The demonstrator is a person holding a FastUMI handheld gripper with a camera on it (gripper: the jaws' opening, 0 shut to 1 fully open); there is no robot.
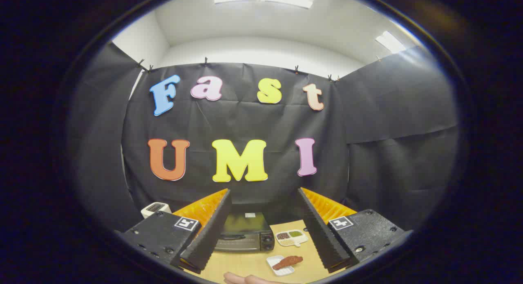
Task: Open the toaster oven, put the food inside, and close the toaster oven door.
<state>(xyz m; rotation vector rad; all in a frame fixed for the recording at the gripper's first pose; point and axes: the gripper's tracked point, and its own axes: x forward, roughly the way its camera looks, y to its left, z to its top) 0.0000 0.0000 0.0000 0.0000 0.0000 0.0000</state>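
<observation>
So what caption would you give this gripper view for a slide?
Open gripper hovers above a closed toaster oven, a divided snack tray and a small dish of food.

no readable text; the toaster oven's [244, 231] label is too small.

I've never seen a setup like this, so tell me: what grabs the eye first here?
The gripper dominates the foreground, its jaws spread wide and holding nothing. Between them, further back on the light wooden table, sits a black toaster oven with its door closed. Right of it lies a white divided dish, and nearer, a small white tray with reddish-brown food.
</observation>
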